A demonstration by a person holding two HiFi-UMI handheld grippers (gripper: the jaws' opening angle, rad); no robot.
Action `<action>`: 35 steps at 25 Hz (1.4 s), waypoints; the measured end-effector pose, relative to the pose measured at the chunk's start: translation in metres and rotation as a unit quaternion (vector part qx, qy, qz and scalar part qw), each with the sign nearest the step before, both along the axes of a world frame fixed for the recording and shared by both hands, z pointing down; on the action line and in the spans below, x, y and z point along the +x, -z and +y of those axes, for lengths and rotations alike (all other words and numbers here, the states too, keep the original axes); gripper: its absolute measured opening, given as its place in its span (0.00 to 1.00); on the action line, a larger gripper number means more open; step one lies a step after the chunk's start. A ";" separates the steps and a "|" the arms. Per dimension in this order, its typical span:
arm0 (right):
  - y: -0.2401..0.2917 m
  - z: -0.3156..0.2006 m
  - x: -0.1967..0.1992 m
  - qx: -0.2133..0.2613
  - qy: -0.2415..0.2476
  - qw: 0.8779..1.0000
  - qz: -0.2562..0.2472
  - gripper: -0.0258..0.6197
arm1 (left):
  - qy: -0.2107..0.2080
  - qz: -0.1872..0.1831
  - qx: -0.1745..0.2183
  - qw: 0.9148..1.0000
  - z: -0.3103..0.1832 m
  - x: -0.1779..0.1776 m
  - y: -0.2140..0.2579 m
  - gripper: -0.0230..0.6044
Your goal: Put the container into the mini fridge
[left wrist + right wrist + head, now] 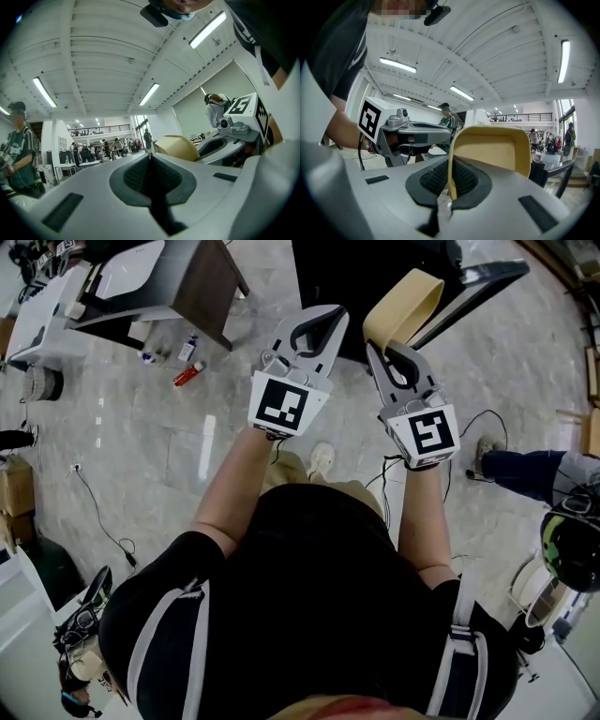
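1. A grey marble floor (169,437) lay under the standing person.
2. The left gripper (150,155) had its jaws pressed together with nothing between them.
3. The right gripper (450,165) pinched one wall of the tan, shallow plastic container (487,150), which was held in the air just right of the left gripper.

Container (408,298) between right gripper (382,351) jaws, left gripper (323,320) alongside.

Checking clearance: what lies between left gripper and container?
Nothing: the head view shows a bare gap between the shut left gripper and the container in the right gripper.
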State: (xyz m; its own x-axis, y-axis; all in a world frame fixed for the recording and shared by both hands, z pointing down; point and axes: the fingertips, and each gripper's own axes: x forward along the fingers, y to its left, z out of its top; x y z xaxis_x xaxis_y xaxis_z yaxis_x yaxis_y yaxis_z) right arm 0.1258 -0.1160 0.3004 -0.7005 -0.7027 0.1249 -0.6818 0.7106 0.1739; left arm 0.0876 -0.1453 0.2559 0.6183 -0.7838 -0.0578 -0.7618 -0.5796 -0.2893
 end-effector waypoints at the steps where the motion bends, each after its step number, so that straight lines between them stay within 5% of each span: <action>1: -0.001 -0.004 0.002 -0.002 0.000 1.000 0.001 0.10 | 0.001 -0.004 -0.004 1.000 -0.003 0.002 -0.001 0.08; 10: -0.011 -0.028 0.009 -0.030 0.011 0.999 0.020 0.10 | -0.005 -0.010 -0.001 1.000 -0.030 0.012 -0.003 0.08; 19: -0.055 -0.060 0.004 -0.068 0.042 0.992 0.097 0.10 | -0.026 -0.027 0.004 0.999 -0.063 0.018 -0.024 0.08; 35: -0.150 -0.133 -0.026 -0.134 0.110 0.953 0.249 0.10 | -0.035 -0.016 -0.035 0.999 -0.162 -0.010 -0.094 0.08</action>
State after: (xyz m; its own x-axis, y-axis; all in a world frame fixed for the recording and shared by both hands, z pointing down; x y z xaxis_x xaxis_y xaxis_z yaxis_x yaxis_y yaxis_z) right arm 0.0997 -0.2491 0.4506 -0.6338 -0.4425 0.6344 -0.3920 0.8908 0.2297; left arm 0.0779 -0.3076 0.3496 0.6724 -0.7401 0.0151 -0.7099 -0.6505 -0.2699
